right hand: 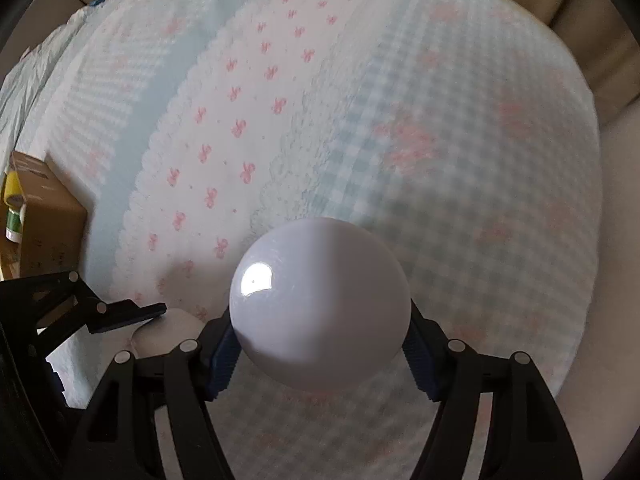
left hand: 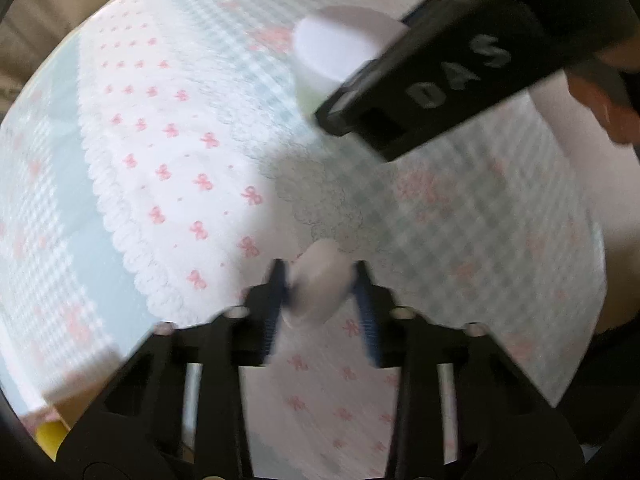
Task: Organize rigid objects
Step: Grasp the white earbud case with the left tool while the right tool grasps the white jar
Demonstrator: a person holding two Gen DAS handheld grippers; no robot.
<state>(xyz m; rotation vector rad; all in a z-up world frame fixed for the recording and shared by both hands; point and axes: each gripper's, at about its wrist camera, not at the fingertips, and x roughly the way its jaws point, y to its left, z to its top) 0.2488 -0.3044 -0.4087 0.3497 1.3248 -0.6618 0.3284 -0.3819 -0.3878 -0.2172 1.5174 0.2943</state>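
My left gripper is shut on a small white rounded object, held above the patterned bedcover. My right gripper is shut on a large glossy white round container and holds it over the cover. In the left wrist view the right gripper's black body crosses the upper right, with the white container at its tip. In the right wrist view the left gripper shows at the lower left with its white object.
A brown cardboard box with a yellow item and a green-labelled item inside stands at the left edge of the bed. A beige padded headboard runs along the far side. A yellow corner shows at lower left.
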